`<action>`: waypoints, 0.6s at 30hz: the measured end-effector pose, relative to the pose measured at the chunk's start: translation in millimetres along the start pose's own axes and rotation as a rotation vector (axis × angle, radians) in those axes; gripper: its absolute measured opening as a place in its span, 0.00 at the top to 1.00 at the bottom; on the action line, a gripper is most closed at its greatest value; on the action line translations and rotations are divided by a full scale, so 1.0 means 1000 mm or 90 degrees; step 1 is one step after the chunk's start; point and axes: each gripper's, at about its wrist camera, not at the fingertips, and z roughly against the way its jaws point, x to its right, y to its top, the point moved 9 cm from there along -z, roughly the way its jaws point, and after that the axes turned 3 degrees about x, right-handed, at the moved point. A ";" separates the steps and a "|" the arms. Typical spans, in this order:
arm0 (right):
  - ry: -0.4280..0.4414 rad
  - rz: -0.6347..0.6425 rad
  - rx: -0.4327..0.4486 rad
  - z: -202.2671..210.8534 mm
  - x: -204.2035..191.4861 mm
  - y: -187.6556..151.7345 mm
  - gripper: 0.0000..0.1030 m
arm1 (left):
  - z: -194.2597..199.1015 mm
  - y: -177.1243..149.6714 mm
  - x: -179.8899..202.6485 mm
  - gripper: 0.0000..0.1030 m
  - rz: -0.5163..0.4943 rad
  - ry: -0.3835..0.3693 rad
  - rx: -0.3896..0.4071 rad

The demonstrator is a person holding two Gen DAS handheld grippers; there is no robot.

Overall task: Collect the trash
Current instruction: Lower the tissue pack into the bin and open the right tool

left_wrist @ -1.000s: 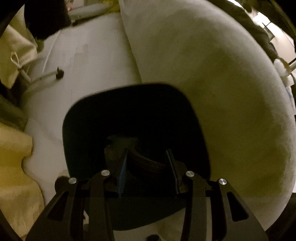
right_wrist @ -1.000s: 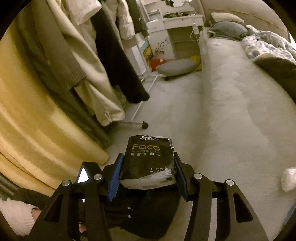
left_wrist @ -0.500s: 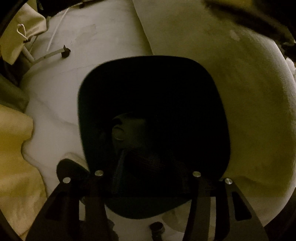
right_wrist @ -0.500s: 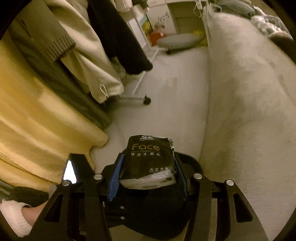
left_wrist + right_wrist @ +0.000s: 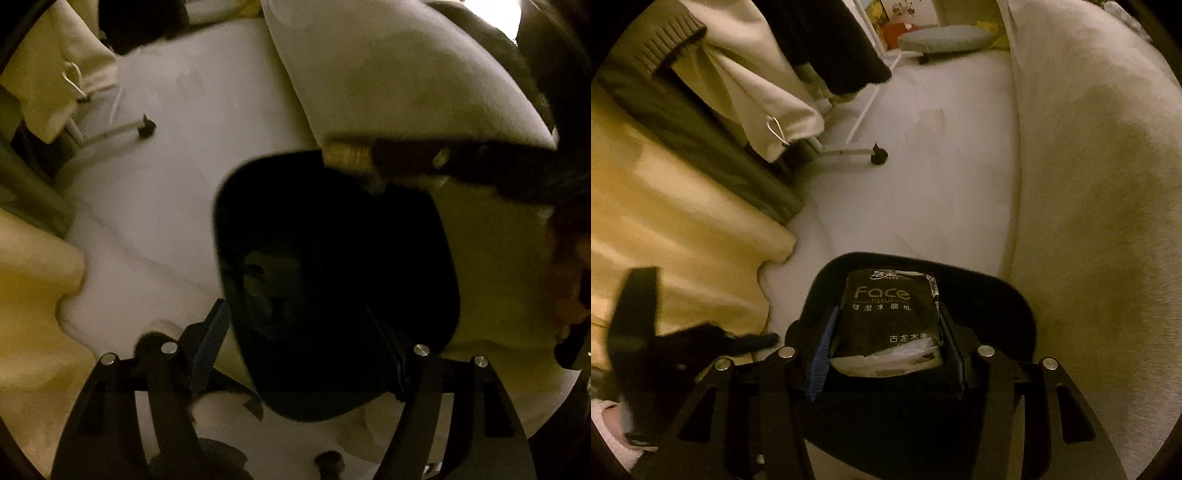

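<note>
The room is dim: a pale floor [image 5: 923, 206] runs between a long bed [image 5: 1089, 192] on the right and a yellow curtain [image 5: 665, 229] with hanging clothes [image 5: 746, 85] on the left. A rack foot with a small wheel [image 5: 879, 157] stands well apart from the work.

On the floor, close to the bed side, sits a dark trash bin [image 5: 1008, 295] with a wide rounded mouth. In the left wrist view the same trash bin [image 5: 332, 258] fills the middle, and some pale thing lies deep inside it, too dark to name.

The right gripper [image 5: 886, 354] is clenched on a black tissue pack [image 5: 890, 314], torn at its near end, and the pack hangs right above the bin mouth. The left gripper [image 5: 306, 350] has its jaws spread wide; one blue pad [image 5: 210, 350] lies outside the bin wall and the other finger is inside the mouth, so it straddles the near rim without squeezing it, as far as I can judge.

The step in hand seems to be dropping the pack into the bin. To do it well, I think the right gripper should come a little lower and keep the pack over the middle of the mouth. The light wrapper may stick to a pad, so the jaws should spread fully. The left gripper could steady the rim so the bin does not tip.
</note>
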 end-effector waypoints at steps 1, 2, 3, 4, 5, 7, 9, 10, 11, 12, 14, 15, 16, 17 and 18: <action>-0.002 -0.001 -0.004 -0.003 0.001 -0.001 0.49 | 0.007 0.003 -0.003 0.27 -0.003 0.003 0.017; -0.005 -0.004 -0.011 -0.009 0.002 -0.003 0.49 | 0.010 0.005 -0.003 0.27 -0.004 0.004 0.025; -0.007 -0.006 -0.017 -0.013 0.002 -0.004 0.49 | 0.015 0.007 -0.004 0.27 -0.006 0.004 0.036; -0.010 -0.007 -0.022 -0.016 0.002 -0.005 0.49 | 0.019 0.008 -0.005 0.27 -0.007 0.004 0.042; -0.014 -0.007 -0.029 -0.021 0.003 -0.008 0.49 | 0.024 0.011 -0.006 0.27 -0.007 0.004 0.052; -0.021 -0.006 -0.039 -0.026 0.003 -0.012 0.49 | 0.033 0.016 -0.009 0.31 -0.007 0.007 0.071; -0.027 -0.006 -0.050 -0.031 0.004 -0.017 0.49 | 0.043 0.022 -0.011 0.33 -0.005 0.001 0.089; -0.031 -0.004 -0.057 -0.035 0.005 -0.020 0.49 | 0.047 0.025 -0.011 0.35 -0.003 -0.003 0.098; -0.035 -0.002 -0.064 -0.038 0.005 -0.023 0.49 | 0.051 0.027 -0.010 0.36 -0.002 -0.005 0.105; -0.038 0.000 -0.069 -0.042 0.006 -0.026 0.49 | 0.058 0.032 -0.008 0.38 -0.002 -0.008 0.118; -0.042 0.003 -0.080 -0.047 0.007 -0.029 0.49 | 0.072 0.038 -0.001 0.41 -0.009 -0.014 0.144; -0.045 0.004 -0.087 -0.051 0.007 -0.033 0.49 | 0.080 0.044 0.002 0.42 -0.013 -0.016 0.160; -0.047 0.005 -0.092 -0.053 0.008 -0.036 0.49 | 0.086 0.047 0.004 0.44 -0.015 -0.018 0.171; -0.048 0.005 -0.096 -0.055 0.008 -0.037 0.49 | 0.093 0.052 0.007 0.45 -0.016 -0.023 0.184; -0.050 0.006 -0.102 -0.058 0.009 -0.040 0.49 | 0.097 0.055 0.009 0.47 -0.016 -0.026 0.192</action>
